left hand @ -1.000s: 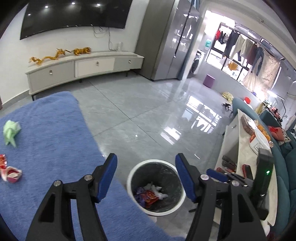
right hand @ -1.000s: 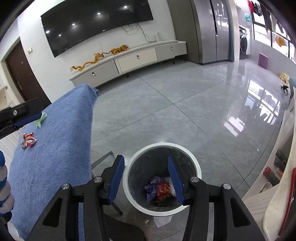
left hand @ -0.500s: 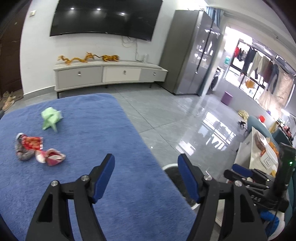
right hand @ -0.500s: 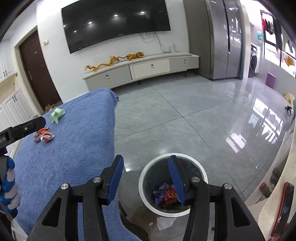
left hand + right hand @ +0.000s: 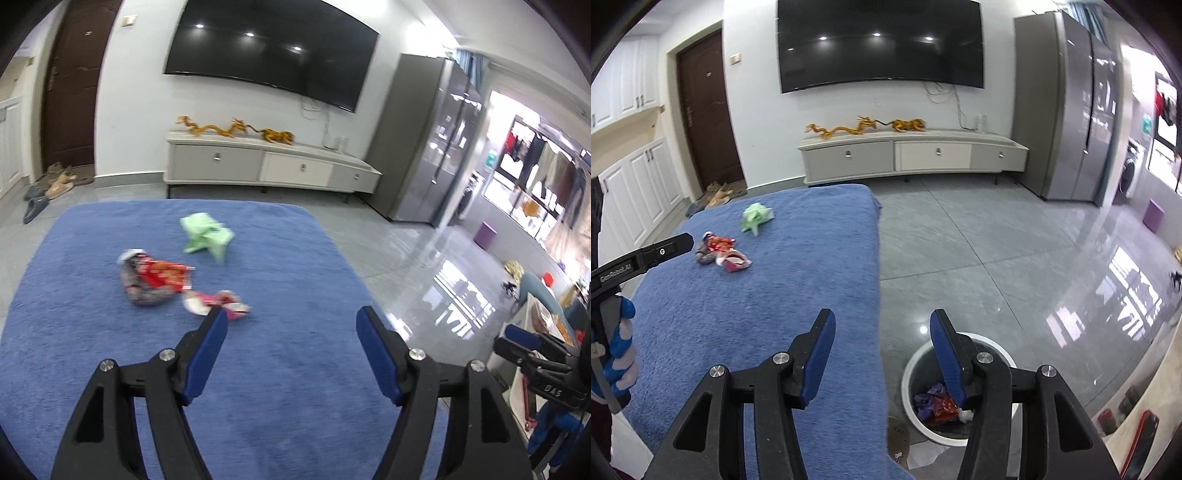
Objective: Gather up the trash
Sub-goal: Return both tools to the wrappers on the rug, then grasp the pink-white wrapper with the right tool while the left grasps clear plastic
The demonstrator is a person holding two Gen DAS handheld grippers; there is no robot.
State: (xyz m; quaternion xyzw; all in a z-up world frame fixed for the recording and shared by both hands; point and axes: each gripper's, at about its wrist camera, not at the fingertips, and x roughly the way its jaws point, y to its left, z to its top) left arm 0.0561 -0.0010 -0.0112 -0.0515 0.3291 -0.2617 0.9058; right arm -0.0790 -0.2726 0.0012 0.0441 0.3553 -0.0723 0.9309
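1. Blue-carpeted counter [image 5: 110, 332] fills the foreground of a tiled living room.
2. Left hand-held gripper [image 5: 291, 325], jaws opening and empty, is nearest the trash: pink wrapper [image 5: 218, 302] just off its left fingertip at 11 o'clock, red wrapper [image 5: 155, 277] and green paper [image 5: 205, 238] beyond.
3. Right hand-held gripper [image 5: 882, 328], opening, empty.
4. Only the right view shows the bin [image 5: 912, 387] with earlier trash.

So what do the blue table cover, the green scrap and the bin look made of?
Blue cover: soft fabric, probably plush or towelling, from its fuzzy matte nap. Green scrap: likely crumpled tissue or thin paper, dull and creased. Bin: seemingly smooth plastic, white rim, dark inside.
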